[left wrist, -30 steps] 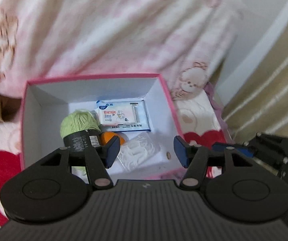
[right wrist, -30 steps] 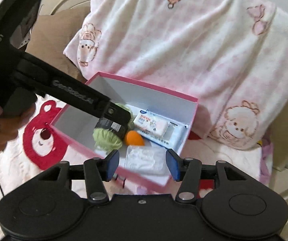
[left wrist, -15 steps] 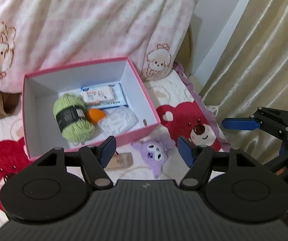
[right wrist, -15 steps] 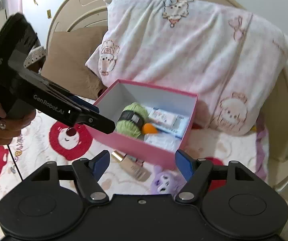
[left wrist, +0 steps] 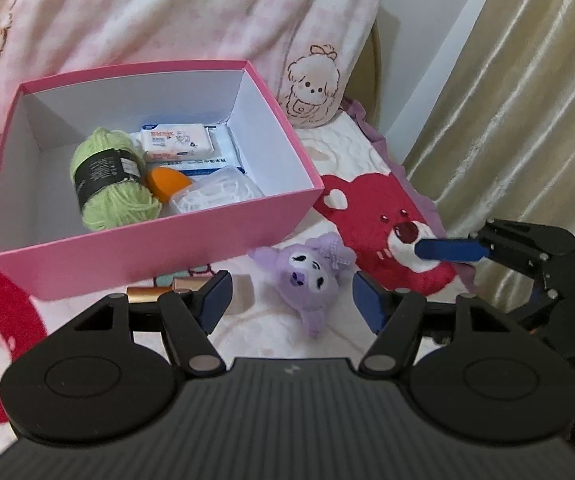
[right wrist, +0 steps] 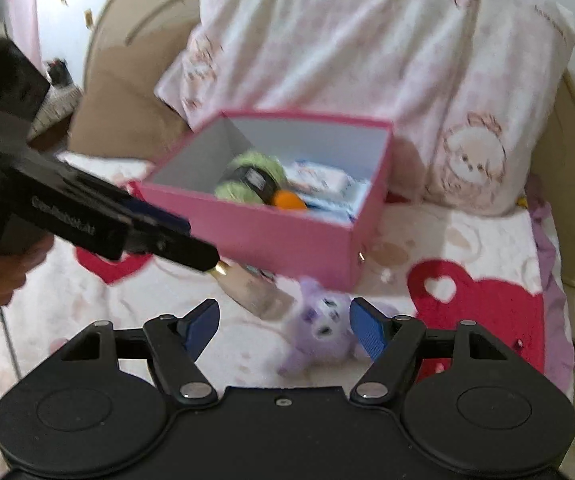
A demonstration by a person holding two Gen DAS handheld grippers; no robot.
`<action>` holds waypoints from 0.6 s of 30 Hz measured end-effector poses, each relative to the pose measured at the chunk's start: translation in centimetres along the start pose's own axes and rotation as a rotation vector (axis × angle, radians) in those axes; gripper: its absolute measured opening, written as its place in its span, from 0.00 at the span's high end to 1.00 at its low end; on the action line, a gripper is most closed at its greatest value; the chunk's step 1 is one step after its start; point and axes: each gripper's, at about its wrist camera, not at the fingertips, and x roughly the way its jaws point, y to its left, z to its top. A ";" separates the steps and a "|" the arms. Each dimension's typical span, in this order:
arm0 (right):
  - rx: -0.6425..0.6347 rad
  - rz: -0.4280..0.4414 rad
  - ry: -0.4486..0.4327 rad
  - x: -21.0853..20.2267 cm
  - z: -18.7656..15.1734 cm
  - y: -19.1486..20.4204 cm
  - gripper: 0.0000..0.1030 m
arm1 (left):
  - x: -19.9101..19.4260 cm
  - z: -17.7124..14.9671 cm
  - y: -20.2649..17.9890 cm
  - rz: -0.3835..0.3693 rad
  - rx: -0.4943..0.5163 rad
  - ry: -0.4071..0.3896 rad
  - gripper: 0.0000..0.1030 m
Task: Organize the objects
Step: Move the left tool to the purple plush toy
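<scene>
A pink box [left wrist: 159, 248] [right wrist: 279, 236] sits on the bed and holds green yarn [left wrist: 107, 180], an orange sponge [left wrist: 165, 184], a wipes pack [left wrist: 177, 142] and a clear plastic pack [left wrist: 215, 194]. A purple plush toy [left wrist: 311, 272] [right wrist: 323, 332] and a beige bottle with a gold cap [left wrist: 167, 290] [right wrist: 251, 288] lie on the blanket in front of the box. My left gripper [left wrist: 291, 300] is open and empty above the plush and bottle. My right gripper [right wrist: 283, 328] is open and empty, just above the plush.
A pink bear-print pillow [left wrist: 147, 12] leans behind the box. A beige curtain [left wrist: 527, 100] hangs at the right. The blanket has red bear shapes [left wrist: 387, 220]. The other gripper shows in each view: right [left wrist: 527, 252], left [right wrist: 67, 208].
Both grippers drew back from the box, where the left one had been low over the yarn. The plush and bottle came into view, and both grippers now sit lower over them.
</scene>
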 end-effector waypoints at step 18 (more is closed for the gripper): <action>-0.012 -0.106 -0.007 6.6 -5.3 -2.8 0.25 | 9.5 -3.9 0.2 -0.074 -0.152 0.034 0.37</action>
